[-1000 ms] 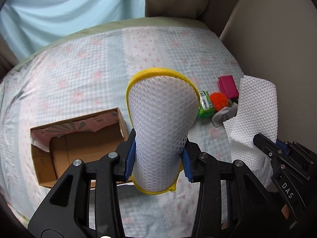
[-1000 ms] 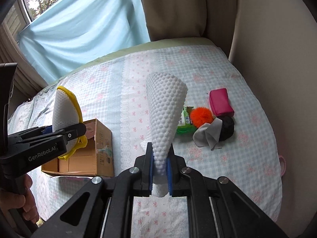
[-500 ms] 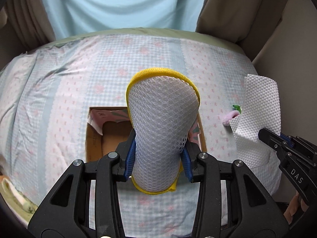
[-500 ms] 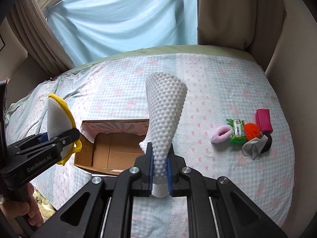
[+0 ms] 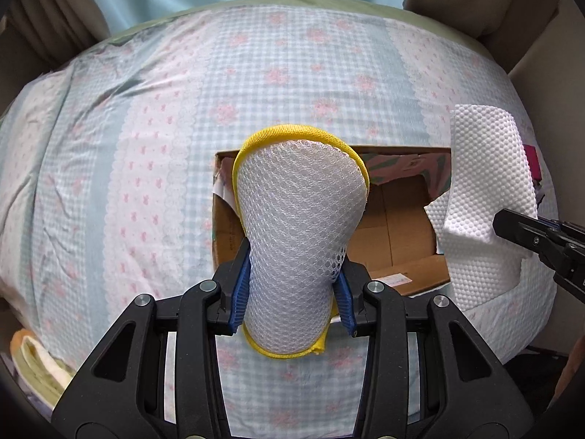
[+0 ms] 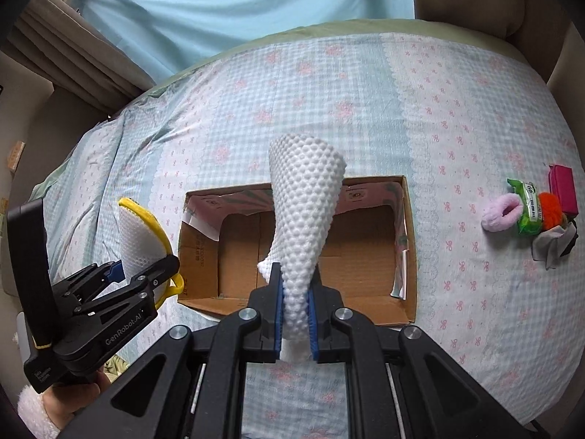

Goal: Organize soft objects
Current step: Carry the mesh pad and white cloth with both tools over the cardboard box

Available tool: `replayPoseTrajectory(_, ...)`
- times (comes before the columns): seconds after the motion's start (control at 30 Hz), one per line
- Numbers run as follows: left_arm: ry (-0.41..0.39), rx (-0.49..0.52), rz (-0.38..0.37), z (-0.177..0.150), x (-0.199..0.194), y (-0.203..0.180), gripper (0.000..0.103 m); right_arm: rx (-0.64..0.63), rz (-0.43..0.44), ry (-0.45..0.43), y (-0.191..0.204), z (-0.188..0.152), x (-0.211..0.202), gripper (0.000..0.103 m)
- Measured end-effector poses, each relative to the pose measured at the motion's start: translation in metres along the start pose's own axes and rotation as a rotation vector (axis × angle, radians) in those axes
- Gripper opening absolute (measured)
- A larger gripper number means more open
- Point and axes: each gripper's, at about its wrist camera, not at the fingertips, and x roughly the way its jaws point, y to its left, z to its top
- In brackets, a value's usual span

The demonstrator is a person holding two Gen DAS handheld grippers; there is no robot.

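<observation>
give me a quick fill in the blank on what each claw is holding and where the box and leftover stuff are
1. The left claw is shut on a white mesh sponge edged in ____.
2. The right claw pinches a dimpled white ____.
3. The cardboard box on the bed is open and looks ____ inside.
4. The pink slipper lies ____ the box, beside the green packet.

Missing words: yellow; cloth; empty; outside

A checked bedspread (image 6: 365,117) with pink flowers covers the bed. Behind it, at twelve o'clock, hangs a pale blue curtain (image 6: 237,11) — brown drapes (image 6: 73,58) at ten o'clock.
</observation>
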Motion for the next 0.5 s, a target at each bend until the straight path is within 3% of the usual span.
replayPoseTrajectory(0.2,0.112,0.059,0.003,0.012,0.056,-0.006,0.036,0.056,-0.024,0.132,-0.015,0.011,0.059,0.010)
replayPoseTrajectory(0.5,0.247,0.153,-0.013,0.015,0.127,-0.023,0.037,0.128,-0.032,0.228,-0.036,0.020,0.115,0.010)
